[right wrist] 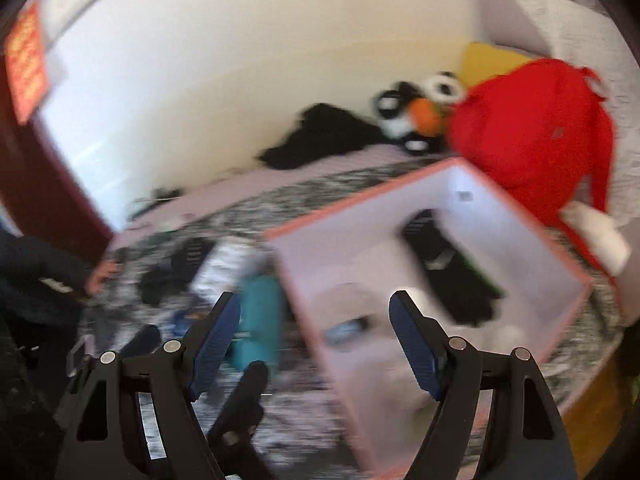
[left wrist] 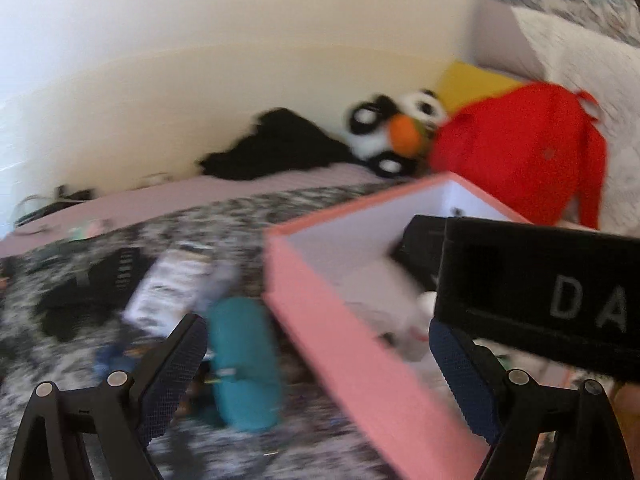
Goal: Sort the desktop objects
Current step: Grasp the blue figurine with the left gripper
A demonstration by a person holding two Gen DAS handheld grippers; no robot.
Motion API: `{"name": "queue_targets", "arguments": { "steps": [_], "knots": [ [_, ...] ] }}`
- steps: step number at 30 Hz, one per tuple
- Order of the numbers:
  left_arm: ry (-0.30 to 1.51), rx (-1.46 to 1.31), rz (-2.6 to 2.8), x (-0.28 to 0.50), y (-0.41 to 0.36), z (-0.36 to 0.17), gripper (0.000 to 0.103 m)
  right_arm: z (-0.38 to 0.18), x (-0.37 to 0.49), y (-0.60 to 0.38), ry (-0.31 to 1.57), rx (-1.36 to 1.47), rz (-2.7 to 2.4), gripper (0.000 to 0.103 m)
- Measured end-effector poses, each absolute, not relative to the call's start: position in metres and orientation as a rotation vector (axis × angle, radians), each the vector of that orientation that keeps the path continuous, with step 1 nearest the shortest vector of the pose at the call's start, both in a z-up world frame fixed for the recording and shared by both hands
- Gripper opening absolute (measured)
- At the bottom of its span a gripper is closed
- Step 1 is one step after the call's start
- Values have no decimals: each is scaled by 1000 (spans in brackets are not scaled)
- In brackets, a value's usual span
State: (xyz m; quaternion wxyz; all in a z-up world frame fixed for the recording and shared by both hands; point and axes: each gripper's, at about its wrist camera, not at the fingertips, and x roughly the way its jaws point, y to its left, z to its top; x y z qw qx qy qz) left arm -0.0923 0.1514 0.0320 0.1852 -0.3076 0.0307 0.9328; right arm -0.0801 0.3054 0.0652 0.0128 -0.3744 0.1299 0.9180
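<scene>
You are partway through: the pink box [right wrist: 436, 264] on the bed [right wrist: 320, 400] already holds a black item [right wrist: 452, 276], while the teal case [left wrist: 244, 360] and other clutter lie beside it. Your left hand-held gripper [left wrist: 318, 372] and right hand-held gripper [right wrist: 316, 344] are both released, empty.

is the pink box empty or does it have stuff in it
Not empty: the lidless pink box holds a black item and blurred pale things.

Pink box [right wrist: 304, 312] wall blocks rightward; teal case [right wrist: 258, 320] crowds left.
</scene>
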Motion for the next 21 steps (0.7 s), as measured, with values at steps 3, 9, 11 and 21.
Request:
{"name": "queue_targets", "arguments": {
  "steps": [3, 9, 11, 21],
  "knots": [
    [48, -884, 2714, -91, 104, 28, 93, 61, -85, 265, 439, -1191, 2927, 82],
    [-36, -1040, 2841, -99, 8, -11, 93, 35, -107, 196, 495, -1291, 2951, 83],
    [-7, -1080, 2868, -105, -12, -29, 93, 24, -115, 178, 509, -1318, 2936, 83],
    [152, -1061, 2722, -144, -27, -83, 91, -53, -138, 193, 653, -1361, 2831, 80]
  ]
}}
